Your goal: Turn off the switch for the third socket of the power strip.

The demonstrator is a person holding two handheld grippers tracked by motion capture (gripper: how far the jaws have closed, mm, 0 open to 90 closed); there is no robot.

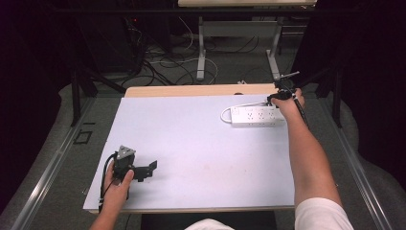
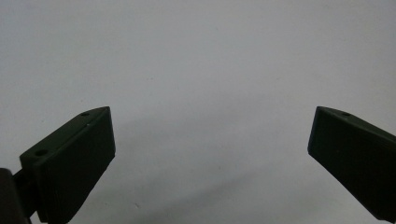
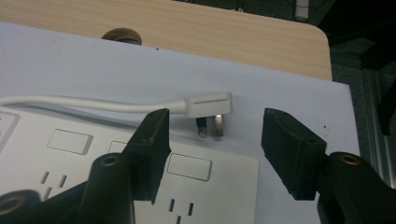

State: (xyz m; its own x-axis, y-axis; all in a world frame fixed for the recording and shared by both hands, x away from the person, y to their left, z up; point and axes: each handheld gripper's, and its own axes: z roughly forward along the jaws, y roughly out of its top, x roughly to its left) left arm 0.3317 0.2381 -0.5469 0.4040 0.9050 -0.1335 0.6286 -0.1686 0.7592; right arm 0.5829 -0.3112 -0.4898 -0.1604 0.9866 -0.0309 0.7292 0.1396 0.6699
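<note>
A: The power strip [image 1: 253, 116] lies at the mat's [image 1: 191, 143] far right. Its plug [image 3: 209, 105] lies just behind it.

B: Right gripper [image 3: 212, 149] is spread wide above it. Left gripper [image 2: 210, 154] too, holding nothing.

A: The plug might slide away if bumped.

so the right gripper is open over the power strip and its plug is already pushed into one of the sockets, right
Not quite. The right gripper is open over the power strip, but the plug is not in a socket. The right gripper view shows it lying loose on the white sheet just beyond the strip, pins bare.
</note>
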